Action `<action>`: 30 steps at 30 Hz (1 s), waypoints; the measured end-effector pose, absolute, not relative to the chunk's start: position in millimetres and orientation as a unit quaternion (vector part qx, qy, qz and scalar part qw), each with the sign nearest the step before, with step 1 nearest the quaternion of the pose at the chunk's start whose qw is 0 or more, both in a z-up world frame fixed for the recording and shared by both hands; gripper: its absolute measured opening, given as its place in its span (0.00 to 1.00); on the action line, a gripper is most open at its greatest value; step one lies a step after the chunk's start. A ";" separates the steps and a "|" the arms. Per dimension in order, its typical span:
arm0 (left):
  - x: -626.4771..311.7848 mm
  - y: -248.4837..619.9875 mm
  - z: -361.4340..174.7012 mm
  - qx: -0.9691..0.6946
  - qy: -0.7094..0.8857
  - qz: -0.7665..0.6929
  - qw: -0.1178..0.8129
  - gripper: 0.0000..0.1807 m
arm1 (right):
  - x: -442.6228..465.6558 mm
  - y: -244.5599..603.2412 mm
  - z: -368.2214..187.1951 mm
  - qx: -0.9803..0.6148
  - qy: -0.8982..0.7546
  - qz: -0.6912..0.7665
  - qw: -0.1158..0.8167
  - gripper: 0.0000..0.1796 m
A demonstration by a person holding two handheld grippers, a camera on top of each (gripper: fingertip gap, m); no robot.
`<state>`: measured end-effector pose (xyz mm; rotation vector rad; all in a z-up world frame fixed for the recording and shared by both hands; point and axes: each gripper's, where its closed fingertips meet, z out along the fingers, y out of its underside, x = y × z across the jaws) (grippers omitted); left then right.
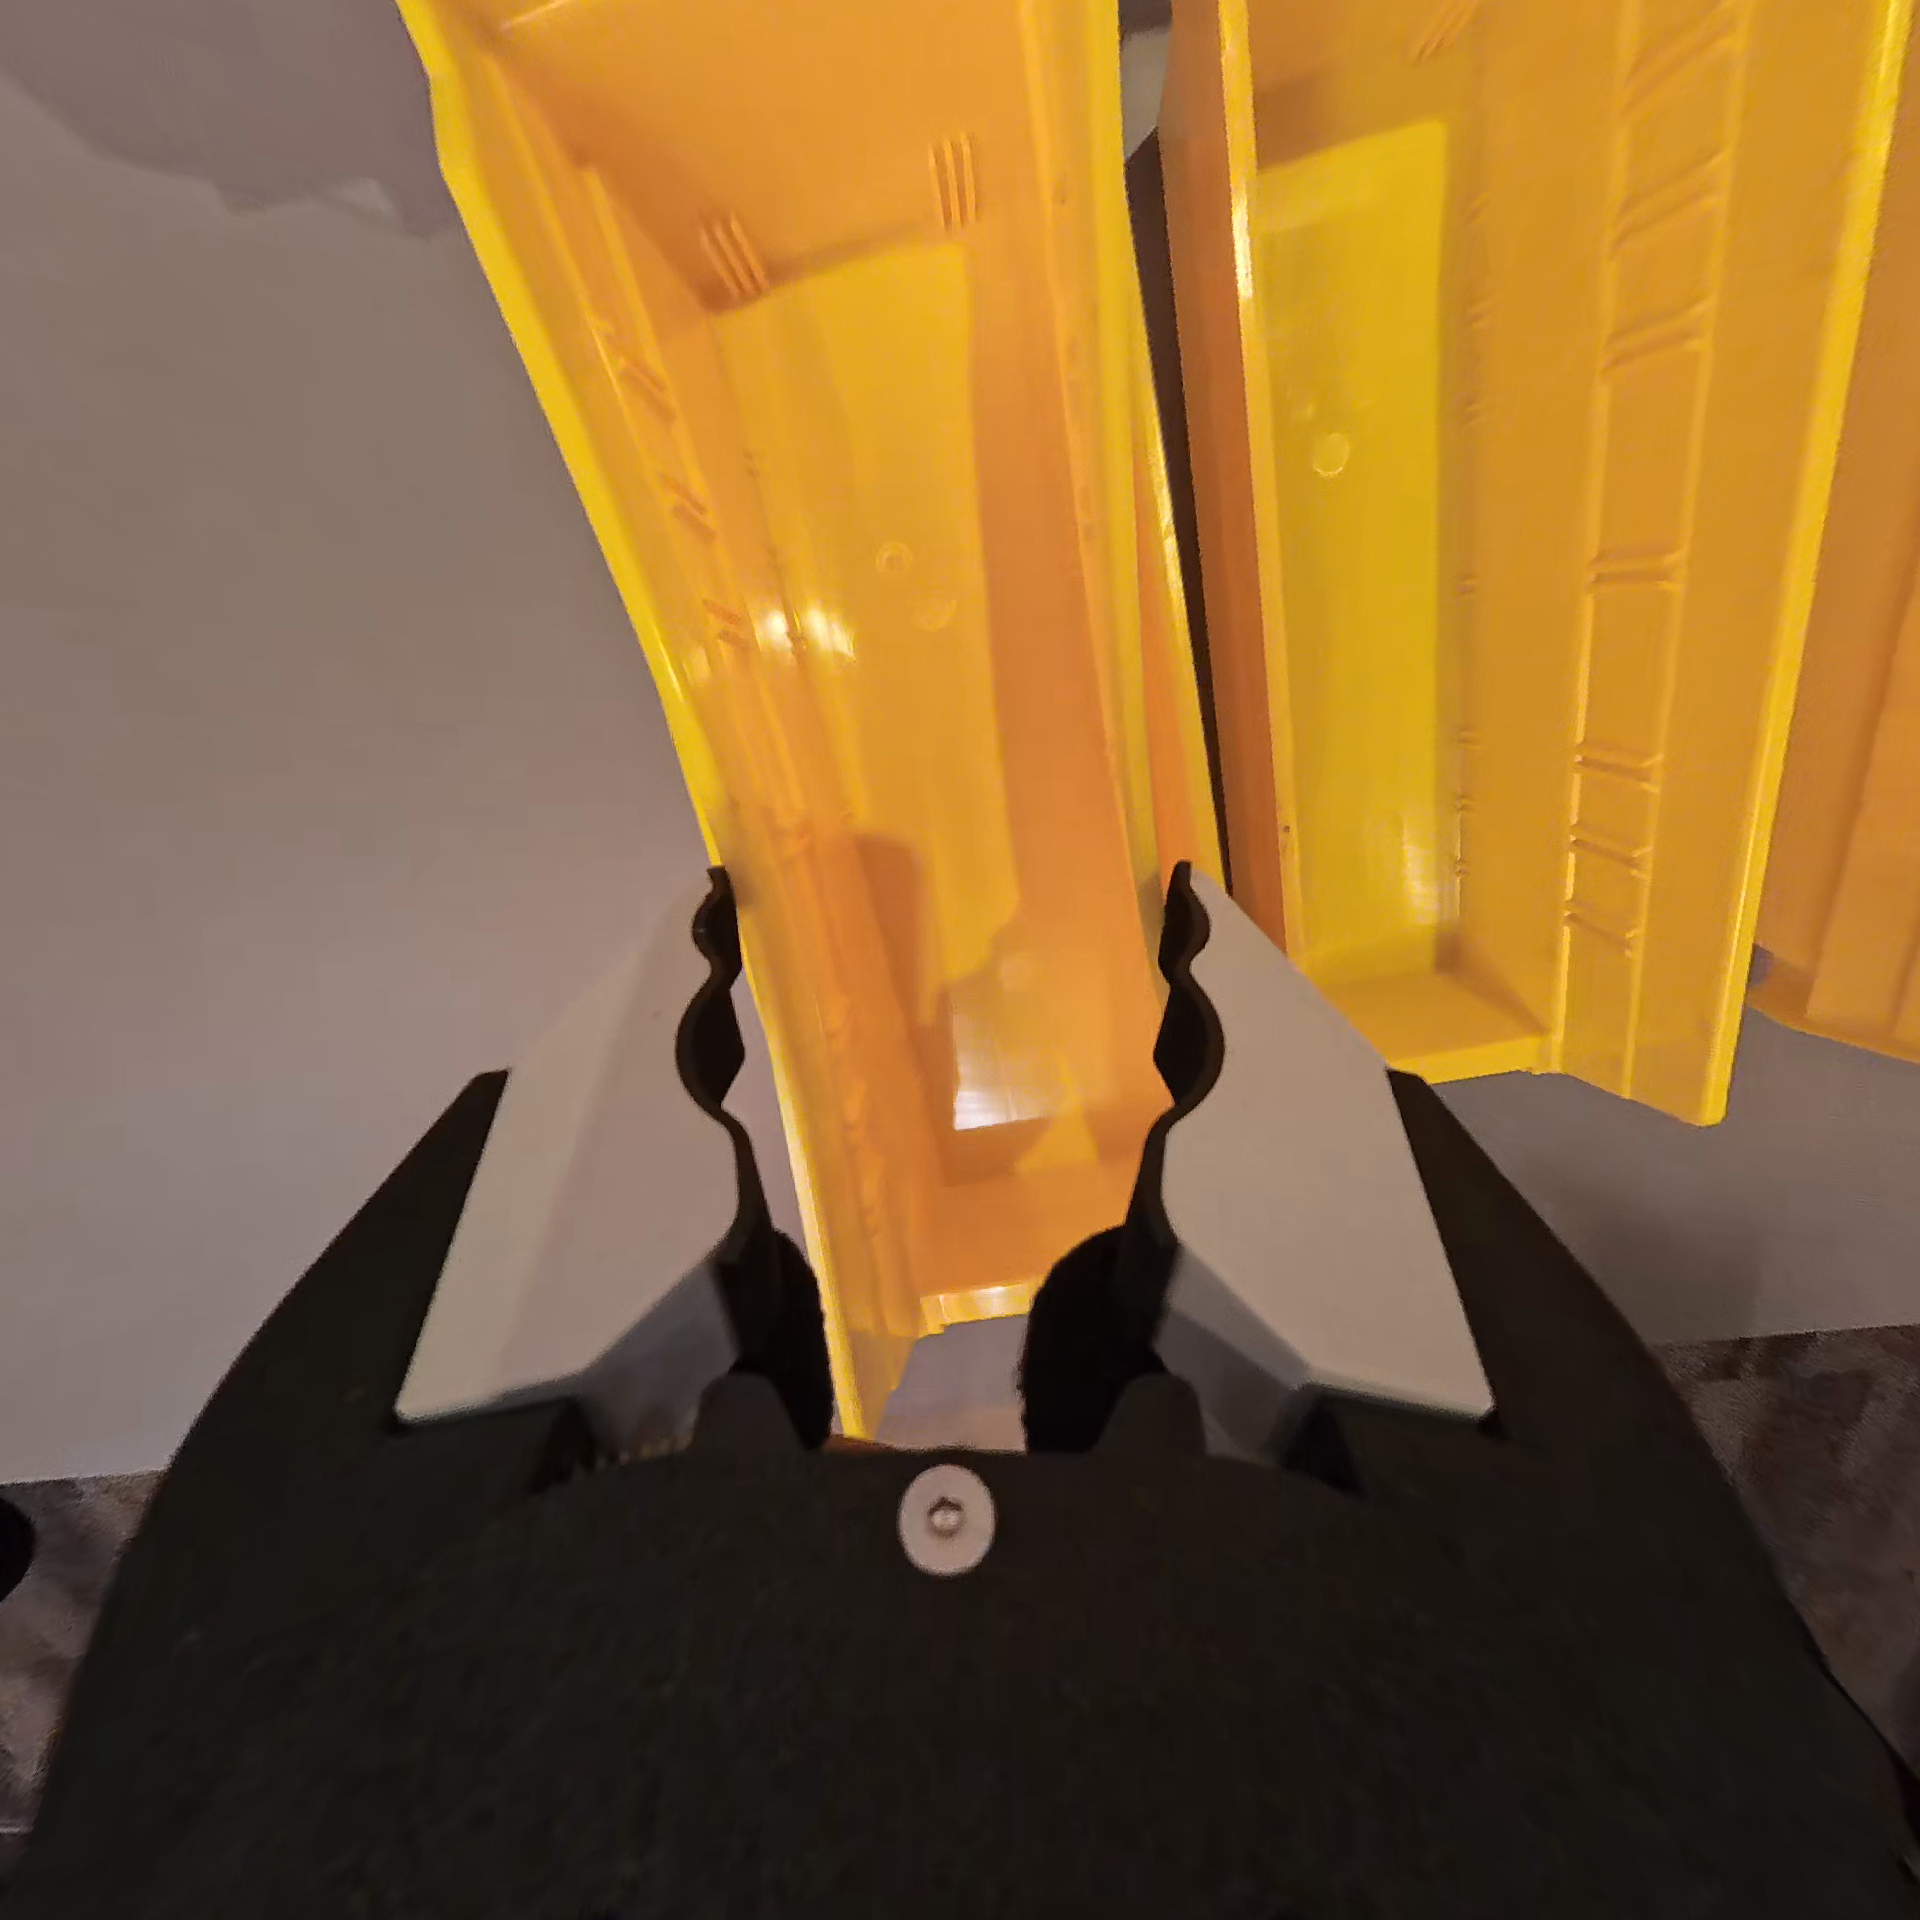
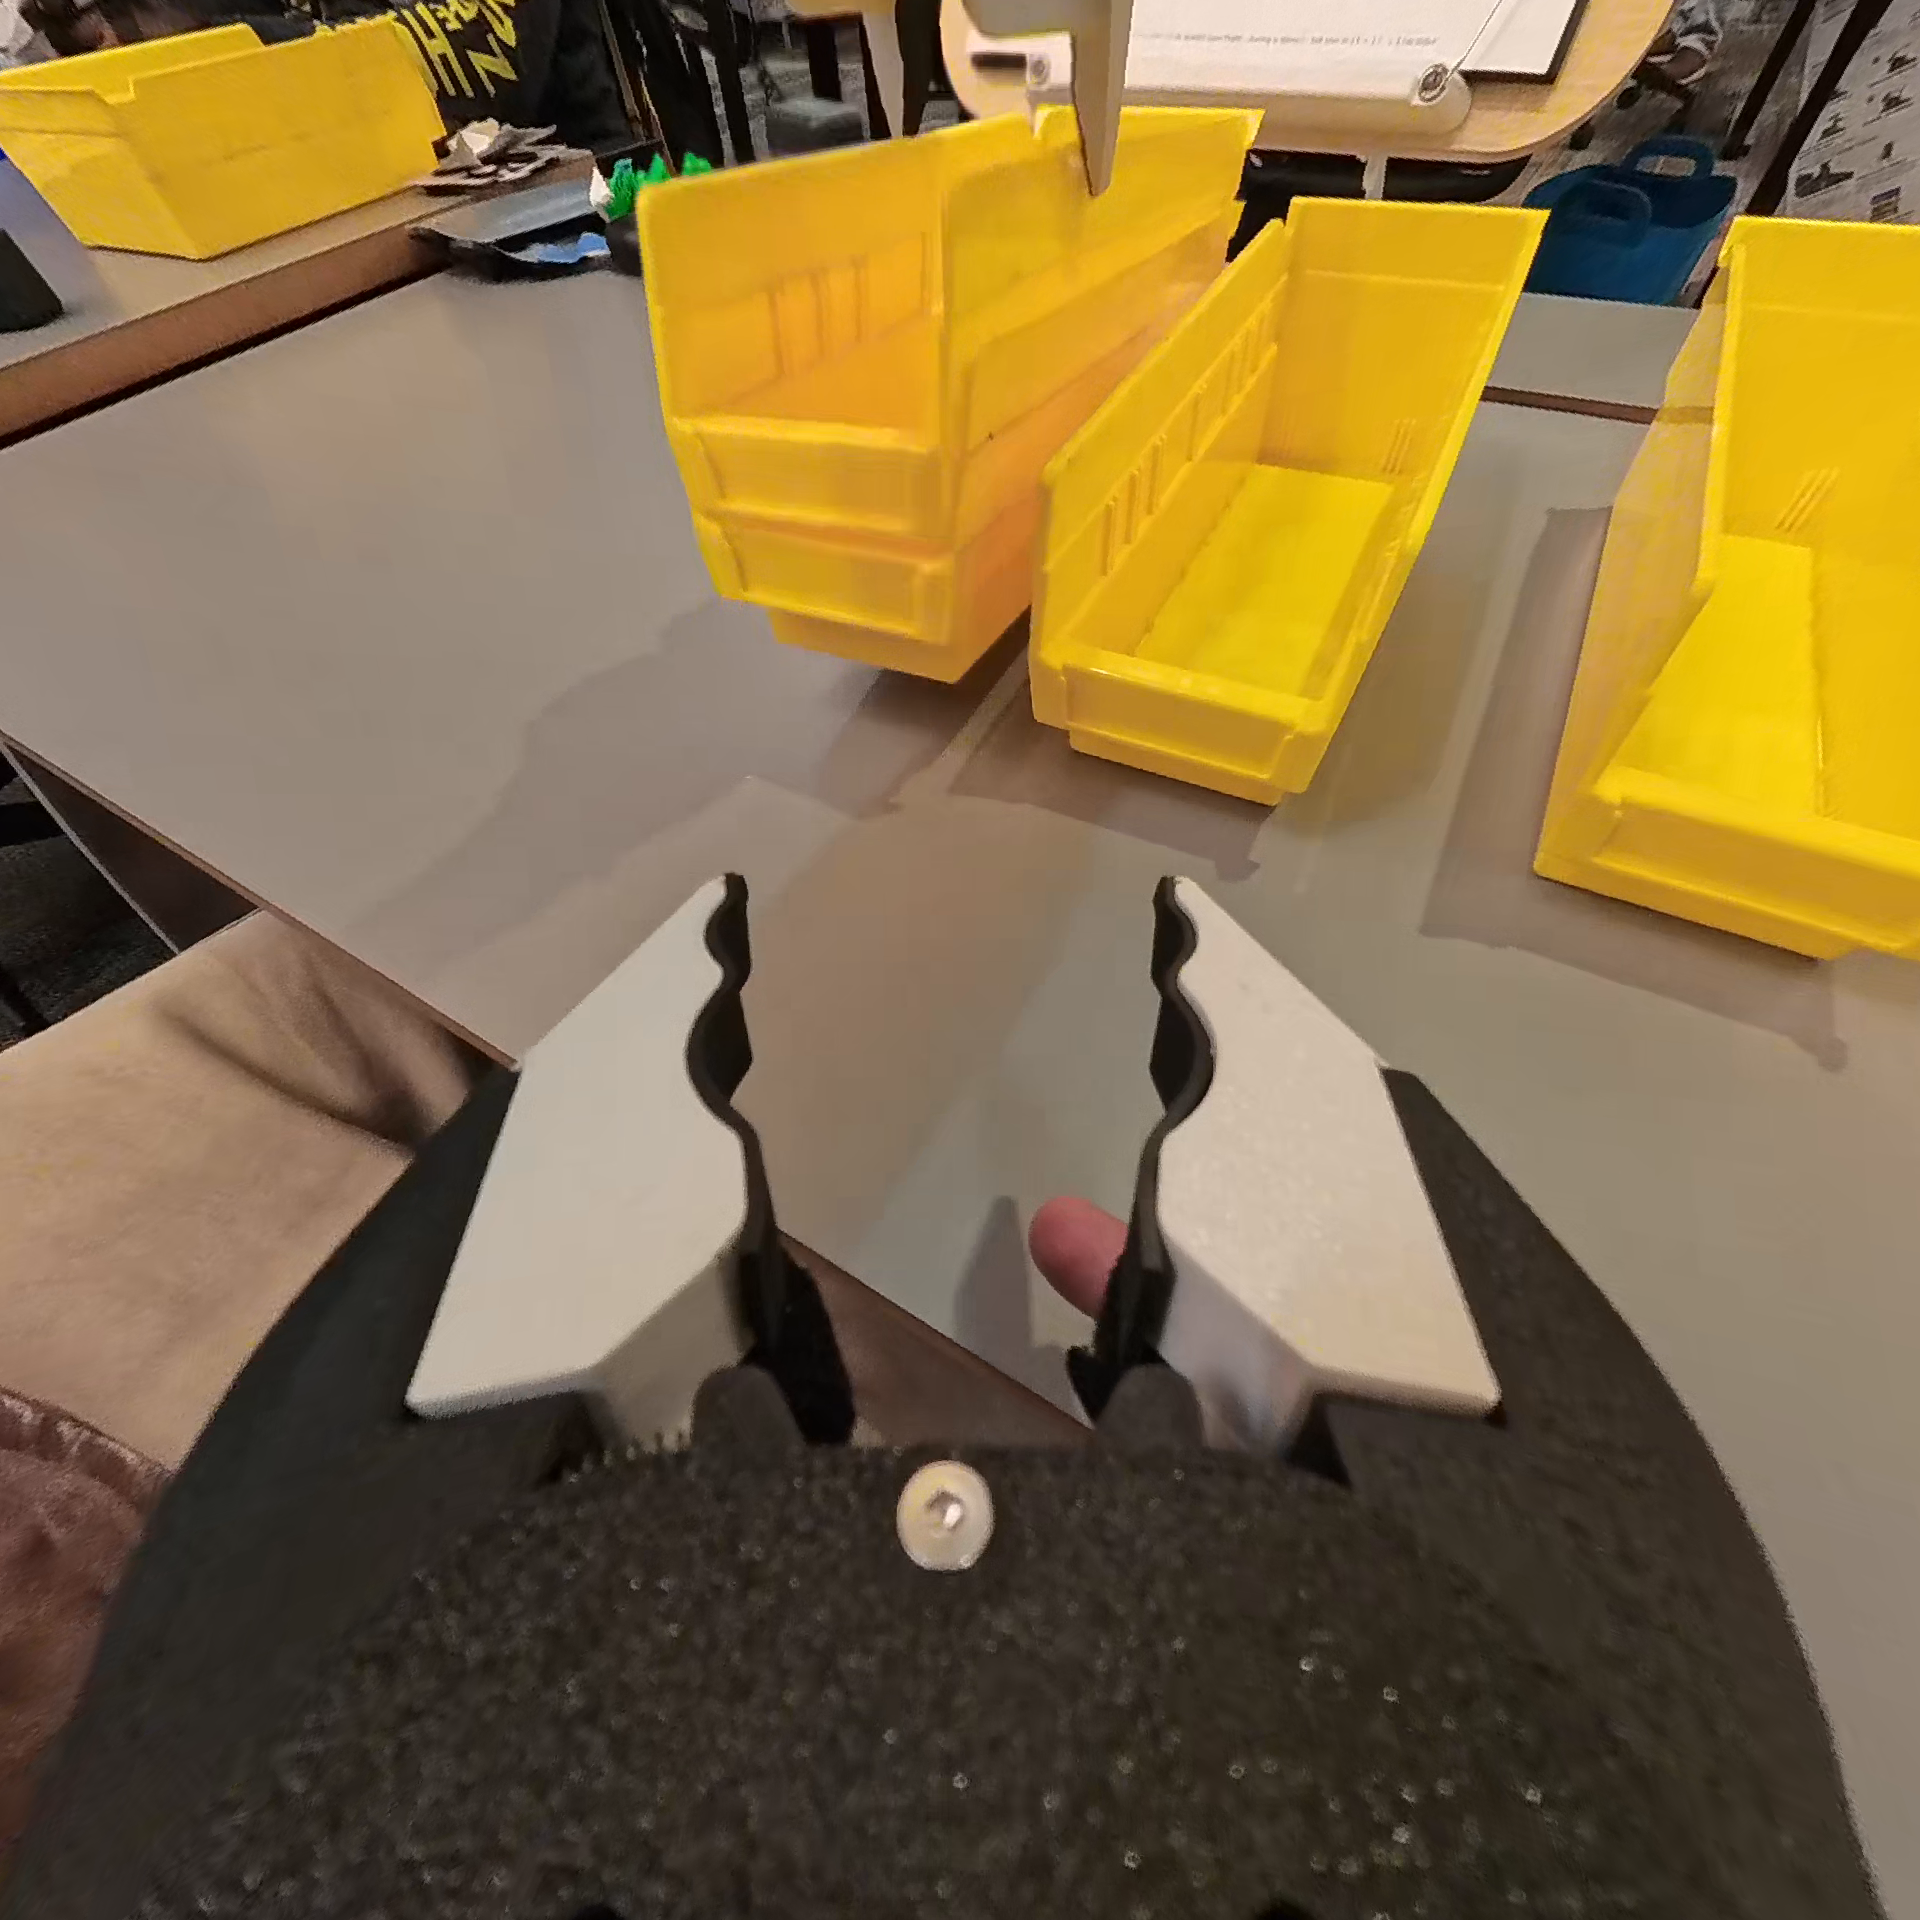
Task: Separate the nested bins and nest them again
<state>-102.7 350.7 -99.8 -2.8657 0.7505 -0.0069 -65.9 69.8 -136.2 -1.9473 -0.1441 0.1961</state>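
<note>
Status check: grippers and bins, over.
Left gripper open astride nested stack wall. Right gripper open, empty. Single bin beside the stack; nothing blocking.

Left gripper [image 1: 945, 1049]: black, grainy foam-like body, broad and flaring; two pale grey wedge-shaped fingers [image 1: 582, 1195] lined with black wavy-edged pads; single silver hex-socket screw [image 1: 943, 1519] set centrally below fingers.

Right gripper [image 2: 951, 1060]: same build seen, black speckled body, grey fingers [image 2: 1299, 1216], black scalloped pads, central silver screw [image 2: 943, 1527]. Fingertip [image 2: 1075, 1252] glimpsed between fingers. Beige sleeve [image 2: 187, 1143] and dark reddish fuzzy garment [image 2: 52, 1538] worn by person, seen at left.
</note>
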 end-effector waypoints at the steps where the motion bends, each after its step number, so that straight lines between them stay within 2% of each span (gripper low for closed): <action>1: -102.7 351.5 -96.9 -0.963 0.253 -0.001 0.091 0.44 | -66.2 69.9 -136.8 -0.825 -0.062 0.083 0.555 0.43; 14: -101.8 360.5 -29.5 -0.959 0.256 -0.012 0.125 0.45 | -72.6 67.8 -143.3 -0.832 -0.083 0.077 0.543 0.43; 21: -162.2 390.3 20.8 -0.957 0.235 0.025 0.170 0.45 | -71.2 68.7 -140.8 -0.830 -0.078 0.074 0.548 0.43; 24: -199.2 400.1 5.2 -0.954 0.236 0.053 0.175 0.47 | -67.7 70.5 -134.8 -0.823 -0.070 0.064 0.561 0.43; 30: -250.2 404.7 -74.5 -0.960 0.229 0.051 0.153 0.46 | -65.3 71.1 -133.9 -0.821 -0.065 0.059 0.565 0.43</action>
